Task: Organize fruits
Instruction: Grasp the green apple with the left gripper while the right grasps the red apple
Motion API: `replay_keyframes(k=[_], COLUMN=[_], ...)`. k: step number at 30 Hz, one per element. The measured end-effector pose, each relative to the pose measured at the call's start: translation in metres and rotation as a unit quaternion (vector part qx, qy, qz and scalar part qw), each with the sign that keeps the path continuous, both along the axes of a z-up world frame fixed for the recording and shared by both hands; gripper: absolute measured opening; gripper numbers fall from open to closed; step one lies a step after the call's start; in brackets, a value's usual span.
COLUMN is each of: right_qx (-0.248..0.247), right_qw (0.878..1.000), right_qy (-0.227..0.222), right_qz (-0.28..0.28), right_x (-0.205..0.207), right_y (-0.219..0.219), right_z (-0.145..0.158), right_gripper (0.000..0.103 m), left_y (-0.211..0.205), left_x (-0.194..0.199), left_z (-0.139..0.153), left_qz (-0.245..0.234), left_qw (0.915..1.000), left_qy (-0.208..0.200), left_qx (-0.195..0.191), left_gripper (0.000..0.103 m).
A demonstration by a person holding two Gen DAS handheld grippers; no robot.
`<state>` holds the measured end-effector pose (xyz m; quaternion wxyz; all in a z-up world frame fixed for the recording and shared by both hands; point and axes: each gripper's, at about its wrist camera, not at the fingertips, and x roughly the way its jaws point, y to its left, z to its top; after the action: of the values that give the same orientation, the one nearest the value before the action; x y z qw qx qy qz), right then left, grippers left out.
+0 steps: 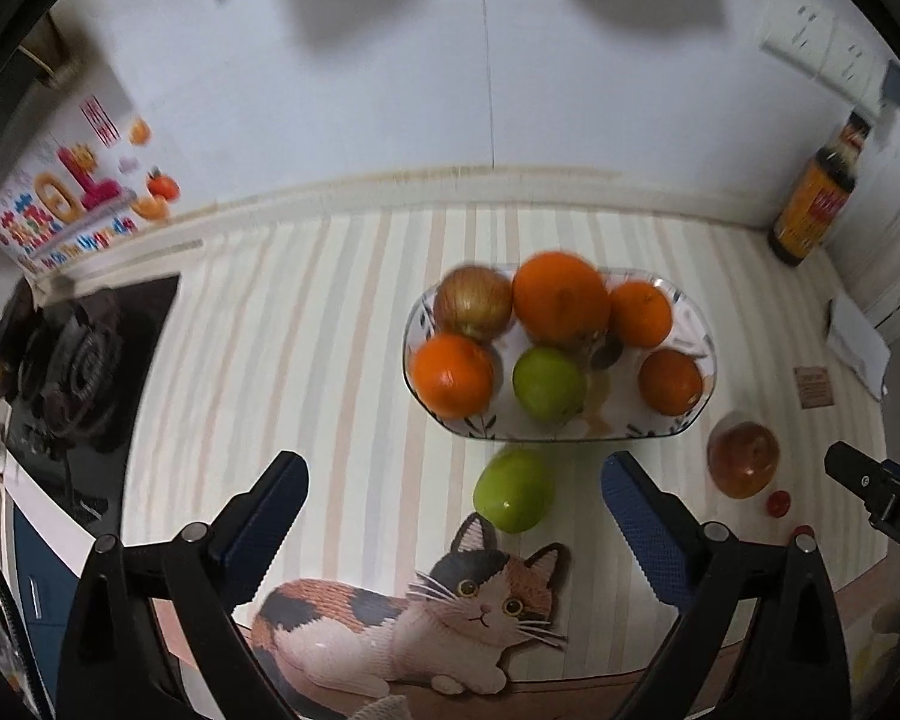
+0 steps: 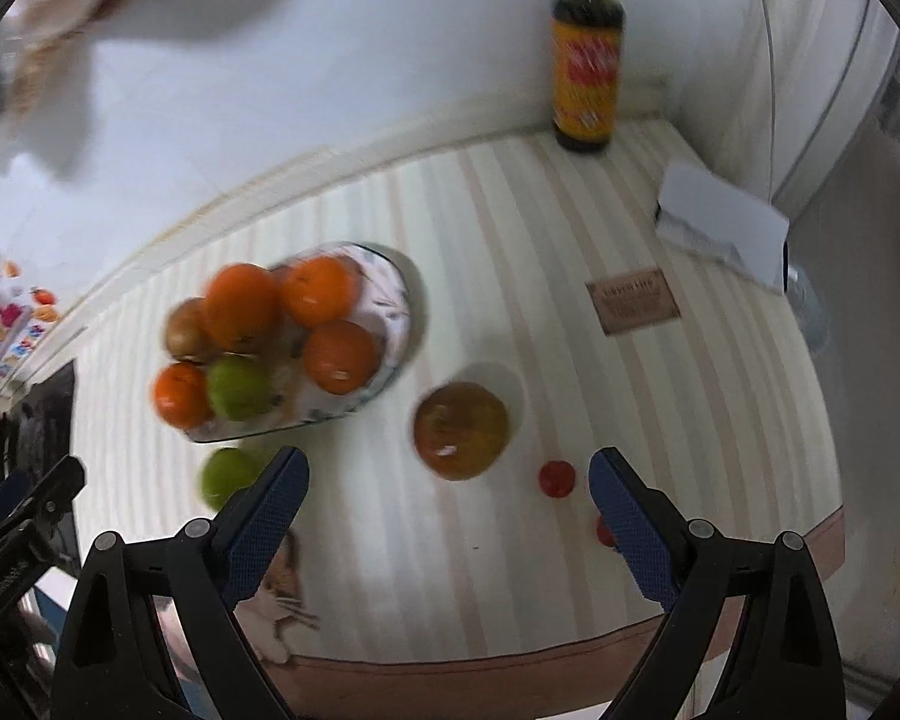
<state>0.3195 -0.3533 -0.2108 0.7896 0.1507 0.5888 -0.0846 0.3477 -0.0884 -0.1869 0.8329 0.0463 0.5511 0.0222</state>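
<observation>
A glass bowl (image 1: 699,324) holds several oranges, a brownish apple (image 1: 473,302) and a green apple (image 1: 549,383); it also shows in the right wrist view (image 2: 396,306). A loose green apple (image 1: 513,491) lies on the striped mat just in front of the bowl, between my left gripper's fingers. My left gripper (image 1: 453,498) is open and empty. A reddish-brown apple (image 2: 461,429) and two small red tomatoes (image 2: 557,478) lie on the mat ahead of my right gripper (image 2: 447,492), which is open and empty.
A dark sauce bottle (image 2: 587,60) stands in the back right corner by the wall. A white folded paper (image 2: 723,225) and a brown tag (image 2: 633,300) lie at right. A gas stove (image 1: 78,360) is at left. A cat picture (image 1: 426,624) marks the mat's near edge.
</observation>
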Motion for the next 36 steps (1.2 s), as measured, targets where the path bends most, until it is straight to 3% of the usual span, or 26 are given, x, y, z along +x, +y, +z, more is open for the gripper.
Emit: replay_keyframes(k=[6, 14, 15, 17, 20, 25, 27, 28, 29, 36], right_qx=[0.033, 0.032, 0.027, 0.025, 0.02, 0.055, 0.073, 0.079, 0.086, 0.097], right_qw=[0.998, 0.995, 0.994, 0.994, 0.994, 0.989, 0.986, 0.985, 0.983, 0.976], right_qy=[0.049, 0.092, 0.097, 0.099, 0.093, 0.095, 0.095, 0.096, 0.096, 0.108], right_qz=[-0.013, 0.024, 0.031, 0.04, 0.058, 0.097, 0.116, 0.121, 0.128, 0.16], right_x=[0.017, 0.046, 0.048, 0.05, 0.05, 0.036, 0.028, 0.024, 0.02, 0.008], right_y=[-0.022, -0.006, -0.002, 0.002, 0.01, 0.037, 0.051, 0.057, 0.064, 0.094], right_z=[-0.061, -0.121, -0.127, -0.134, -0.137, -0.135, -0.133, -0.133, -0.133, -0.144], right_gripper=[0.097, 0.096, 0.09, 0.07, 0.07, 0.07, 0.07, 0.07, 0.07, 0.07], left_y=[0.004, 0.01, 0.009, 0.003, -0.005, -0.013, -0.013, -0.013, -0.014, -0.007], left_x=[0.018, 0.028, 0.029, 0.032, 0.035, 0.042, 0.042, 0.042, 0.041, 0.012], left_z=[-0.042, -0.087, -0.093, -0.105, -0.121, -0.142, -0.146, -0.147, -0.148, -0.146], left_qz=[0.017, 0.032, 0.027, 0.018, 0.008, -0.001, -0.002, -0.003, -0.006, -0.007], left_qw=[0.9976, 0.9916, 0.991, 0.9891, 0.9864, 0.9834, 0.9833, 0.9835, 0.983, 0.9817], left_qy=[0.065, 0.123, 0.129, 0.145, 0.163, 0.179, 0.175, 0.172, 0.173, 0.177], left_qx=[-0.019, -0.028, -0.024, -0.017, -0.017, -0.031, -0.052, -0.056, -0.061, -0.07], left_gripper=[0.1, 0.1, 0.1, 0.1, 0.1, 0.1, 0.087, 0.066, 0.057, 0.057])
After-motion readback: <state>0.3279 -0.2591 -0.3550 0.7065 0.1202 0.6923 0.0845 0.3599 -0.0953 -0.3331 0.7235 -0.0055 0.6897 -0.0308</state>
